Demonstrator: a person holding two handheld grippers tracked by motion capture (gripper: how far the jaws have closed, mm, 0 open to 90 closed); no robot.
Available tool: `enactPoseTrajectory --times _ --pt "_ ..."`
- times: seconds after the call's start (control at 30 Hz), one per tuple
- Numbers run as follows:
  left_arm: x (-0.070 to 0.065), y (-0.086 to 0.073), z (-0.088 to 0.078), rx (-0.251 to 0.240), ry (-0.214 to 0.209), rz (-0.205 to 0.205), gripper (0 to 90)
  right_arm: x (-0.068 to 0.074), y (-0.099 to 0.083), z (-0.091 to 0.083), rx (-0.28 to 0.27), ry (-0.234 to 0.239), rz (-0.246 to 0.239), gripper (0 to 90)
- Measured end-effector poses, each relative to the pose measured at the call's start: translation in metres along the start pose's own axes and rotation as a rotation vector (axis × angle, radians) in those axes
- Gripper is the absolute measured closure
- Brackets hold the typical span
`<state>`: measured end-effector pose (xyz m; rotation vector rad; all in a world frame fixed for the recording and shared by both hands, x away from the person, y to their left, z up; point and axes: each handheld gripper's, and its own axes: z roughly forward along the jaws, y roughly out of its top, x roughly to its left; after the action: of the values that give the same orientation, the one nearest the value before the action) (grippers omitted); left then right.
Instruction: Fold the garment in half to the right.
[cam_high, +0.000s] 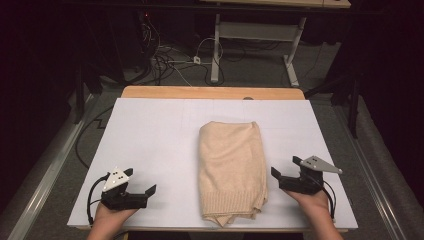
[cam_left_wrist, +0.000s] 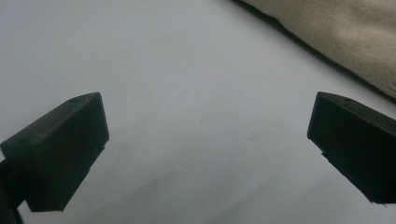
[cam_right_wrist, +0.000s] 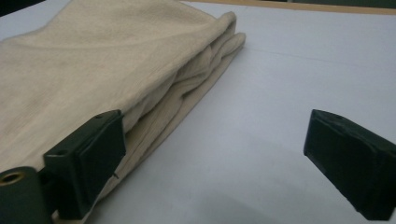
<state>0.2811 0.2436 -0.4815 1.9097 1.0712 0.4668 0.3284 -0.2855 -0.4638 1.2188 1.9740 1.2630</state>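
Right gripper (cam_right_wrist: 212, 154), jaws apart, beside folded sweater's (cam_right_wrist: 93, 65) edge.

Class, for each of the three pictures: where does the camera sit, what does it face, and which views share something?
High view: above the near side, looking down on the white table, folded beige knitted sweater, both hands, left gripper and right gripper.
Left gripper view: between open jaws, facing bare table.
Right gripper view: between open jaws beside the sweater's folded edge.
All three show the sweater.

A lab: white-topped table (cam_high: 150, 130), tangled floor cables (cam_high: 165, 62), another bench's legs (cam_high: 216, 55).
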Motion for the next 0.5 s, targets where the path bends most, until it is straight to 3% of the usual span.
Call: enactPoseTrajectory --times 0.1,0.23,0.5 --pt "-0.002 0.001 0.000 -0.004 -0.003 0.008 0.0 0.006 -0.009 -0.017 -0.022 -0.008 0.002 0.1" --pt "-0.006 0.003 -0.002 -0.014 -0.010 0.020 0.0 0.010 -0.022 -0.036 -0.050 -0.022 0.012 0.1" --pt "-0.023 0.008 0.006 0.010 -0.024 0.068 0.0 0.014 -0.034 -0.055 -0.107 -0.023 -0.008 0.1"
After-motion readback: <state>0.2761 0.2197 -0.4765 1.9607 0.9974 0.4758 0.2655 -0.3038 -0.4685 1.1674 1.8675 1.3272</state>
